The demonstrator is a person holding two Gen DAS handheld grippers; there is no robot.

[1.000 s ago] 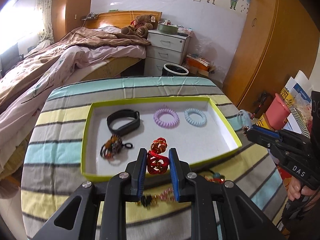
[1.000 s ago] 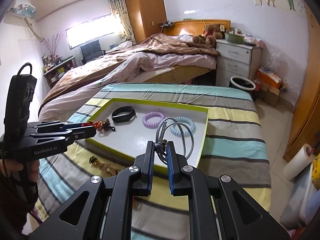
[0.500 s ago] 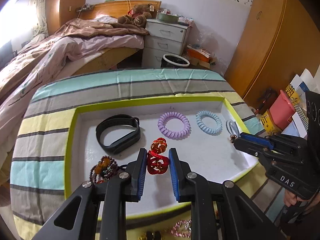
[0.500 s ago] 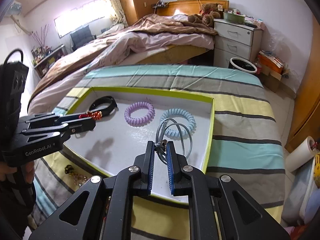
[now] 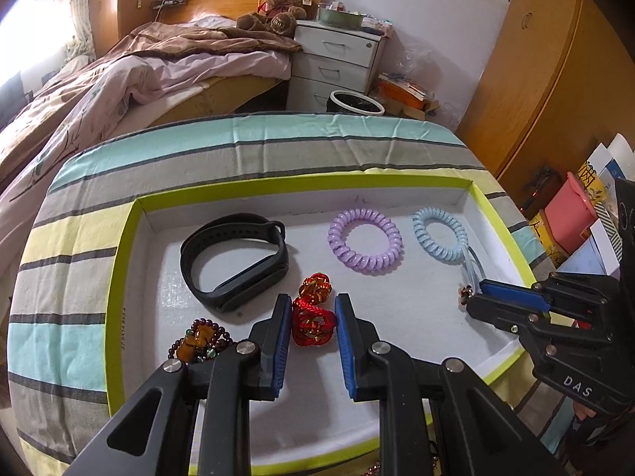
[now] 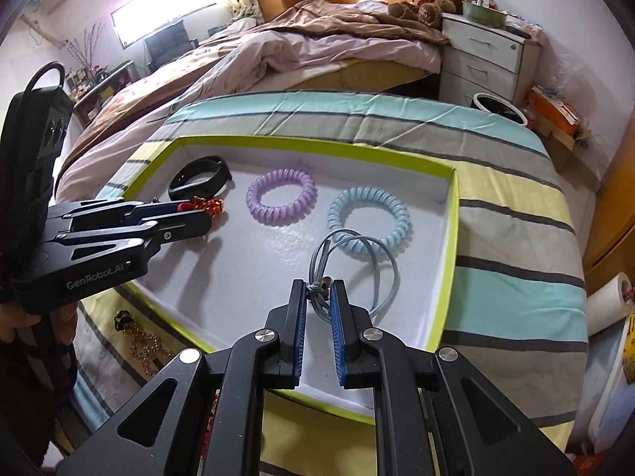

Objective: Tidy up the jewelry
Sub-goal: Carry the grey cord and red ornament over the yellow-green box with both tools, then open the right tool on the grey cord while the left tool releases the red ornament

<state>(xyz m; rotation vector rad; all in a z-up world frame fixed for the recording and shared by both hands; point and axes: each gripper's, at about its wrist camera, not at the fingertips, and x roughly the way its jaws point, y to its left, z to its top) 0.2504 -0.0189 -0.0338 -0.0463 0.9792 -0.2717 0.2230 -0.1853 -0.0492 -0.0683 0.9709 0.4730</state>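
- My left gripper (image 5: 308,319) clamps the red knotted bracelet (image 5: 311,319) over the white tray (image 5: 119,277), near the black band (image 5: 234,261).
- My right gripper (image 6: 318,297) pinches the grey cord loop (image 6: 357,261) over the tray's right side, beside the blue coil tie (image 6: 369,218).

Read "DAS" in white capitals on the black body of the right gripper (image 5: 472,295), at the 4 o'clock edge of the left wrist view. In the right wrist view, read "GenRobot.AI" in pale letters on the black body of the left gripper (image 6: 198,214), at 9 o'clock. Note a line of small print running along the inner left wall of the green-rimmed tray (image 5: 123,277), at 9 o'clock in the left wrist view; you cannot read it at this size. The yellow package (image 5: 591,176) at 3 o'clock carries characters you cannot make out.
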